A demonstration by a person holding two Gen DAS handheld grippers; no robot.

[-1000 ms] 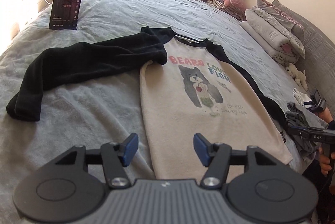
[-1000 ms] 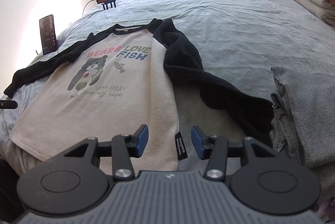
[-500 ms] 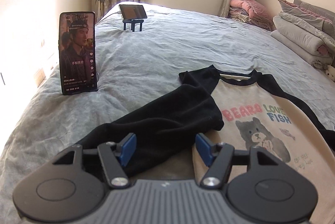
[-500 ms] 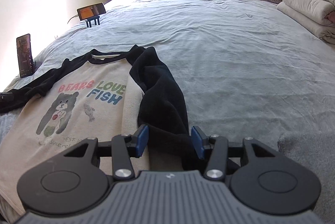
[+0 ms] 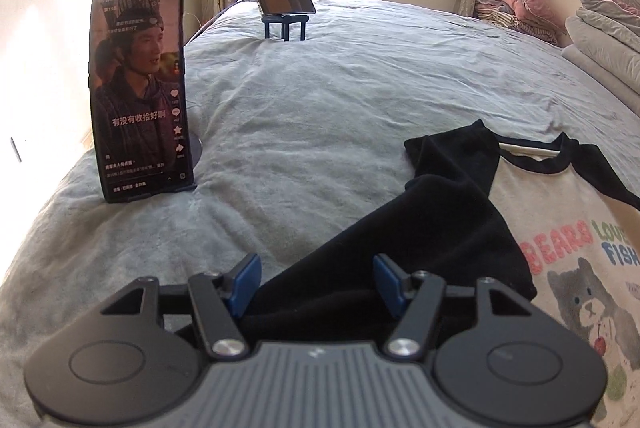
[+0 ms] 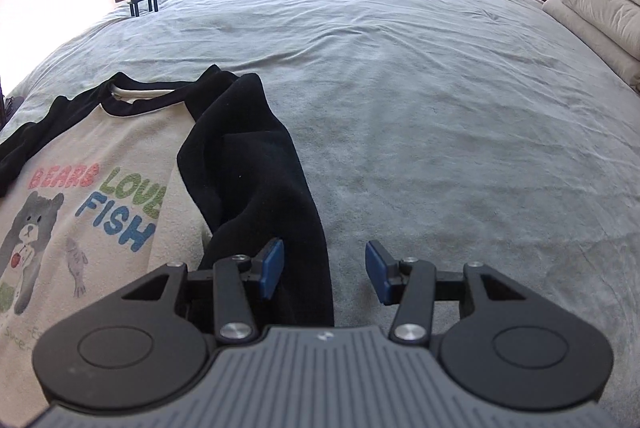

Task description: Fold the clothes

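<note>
Left wrist view: one shirt (image 5: 560,228) lay flat on the bed (image 5: 320,99), two phones (image 5: 138,91) stood at 10 and 12 o'clock. Left hand-held gripper (image 5: 318,278) was wide open, empty, straddling the left black sleeve (image 5: 420,228). Right hand-held gripper (image 6: 325,270) was also open, empty, with the right sleeve (image 6: 256,167) at 11 o'clock.

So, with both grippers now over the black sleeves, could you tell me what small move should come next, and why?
Probably lower and close both grippers, one on each sleeve. The left gripper is open with the left black sleeve lying between its pads, and the right gripper is open over the right black sleeve. Neither sleeve is gripped yet, and both lie outside the shirt's cream body, unfolded.
</note>
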